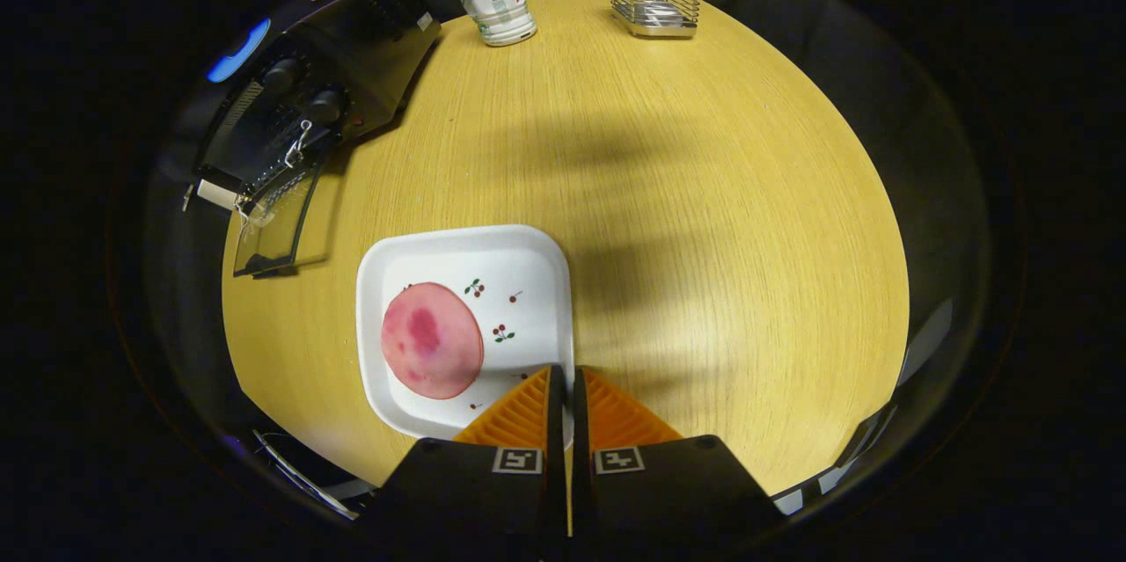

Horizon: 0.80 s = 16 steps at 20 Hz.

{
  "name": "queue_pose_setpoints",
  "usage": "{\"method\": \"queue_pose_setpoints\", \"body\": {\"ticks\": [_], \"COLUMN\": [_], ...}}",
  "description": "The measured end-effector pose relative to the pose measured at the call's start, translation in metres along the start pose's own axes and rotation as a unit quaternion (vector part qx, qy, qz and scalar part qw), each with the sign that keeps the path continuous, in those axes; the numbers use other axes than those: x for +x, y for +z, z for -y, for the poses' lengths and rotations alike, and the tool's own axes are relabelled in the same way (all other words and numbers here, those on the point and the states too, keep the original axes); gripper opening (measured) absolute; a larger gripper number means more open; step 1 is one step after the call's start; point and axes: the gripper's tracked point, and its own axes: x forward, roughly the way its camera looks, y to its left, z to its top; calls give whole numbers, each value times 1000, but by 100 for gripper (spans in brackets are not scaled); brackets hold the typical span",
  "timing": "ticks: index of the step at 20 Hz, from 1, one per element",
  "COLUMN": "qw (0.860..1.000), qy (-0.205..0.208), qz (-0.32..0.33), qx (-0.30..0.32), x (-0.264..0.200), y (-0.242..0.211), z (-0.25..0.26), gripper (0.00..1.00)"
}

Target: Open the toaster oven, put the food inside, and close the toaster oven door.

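Gripper [559, 379] with fingers pinched on the rim of a white plate [537, 256] that bears a flat pink food slice [431, 339], probably light, limp and slippery, so best carried by the stiff plate toward the open-doored toaster oven [308, 105]

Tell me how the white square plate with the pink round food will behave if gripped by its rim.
The white square plate looks rigid, probably slippery at its glossy rim. The pink round food lies loose and may slide if tilted. The gripper looks closed over that rim's near edge.
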Motion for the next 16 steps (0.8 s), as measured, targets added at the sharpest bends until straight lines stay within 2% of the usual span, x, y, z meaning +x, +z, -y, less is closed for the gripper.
{"method": "queue_pose_setpoints", "body": {"ticks": [5, 13, 16], "qw": [998, 991, 983], "qy": [13, 58, 89], "qz": [8, 44, 52], "qx": [54, 113, 151], "x": [-3, -39, -50], "y": [-13, -32, -43], "z": [-5, -37, -57], "gripper": [5, 5, 5]}}
